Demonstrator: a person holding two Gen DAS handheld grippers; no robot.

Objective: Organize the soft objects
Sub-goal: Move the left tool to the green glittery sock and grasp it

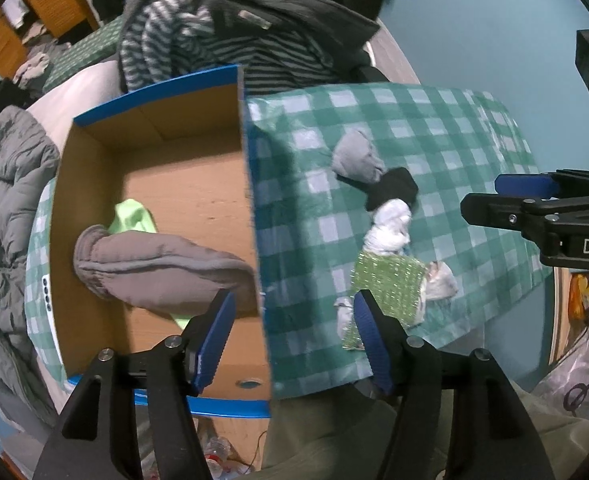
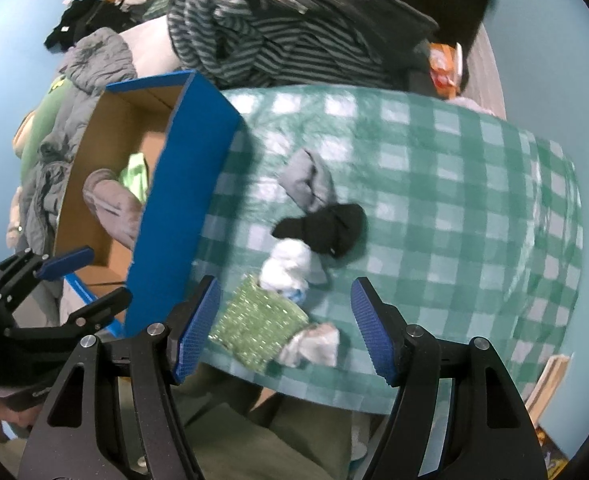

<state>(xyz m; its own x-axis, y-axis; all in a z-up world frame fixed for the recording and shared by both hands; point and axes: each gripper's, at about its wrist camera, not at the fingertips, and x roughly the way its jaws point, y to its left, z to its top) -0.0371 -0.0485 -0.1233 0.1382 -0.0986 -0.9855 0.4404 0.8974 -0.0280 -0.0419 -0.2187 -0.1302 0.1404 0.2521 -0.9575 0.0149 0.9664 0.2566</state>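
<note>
Cardboard box (image 1: 94,184) with blue outer walls stands open on a table covered by a green-and-white checked cloth (image 1: 434,128), serving as the bin for soft things. Inside it already lie a grey padded mitten (image 1: 154,268) and a light-green cloth (image 1: 132,214), the mitten resting across the green one.

The left gripper (image 1: 294,332) points down over the box's near wall, jaws apart and empty, so it grips nothing. The right gripper (image 2: 284,328) hangs over the cloth, jaws likewise spread with nothing pressed between them.

The remaining items sit in a loose row on the cloth beside the box: a grey rolled sock (image 2: 308,182), a black rolled sock (image 2: 326,224) touching it, a white rolled sock (image 2: 290,266) next, then a sparkly green scouring cloth (image 2: 258,324) and a crumpled white rag (image 2: 314,346) near the table's front edge. The green cloth and white rag lie roughly between the right gripper's jaws, so they seem the likely next pick. A pile of striped and dark clothing (image 1: 222,40) lies behind the box.
</note>
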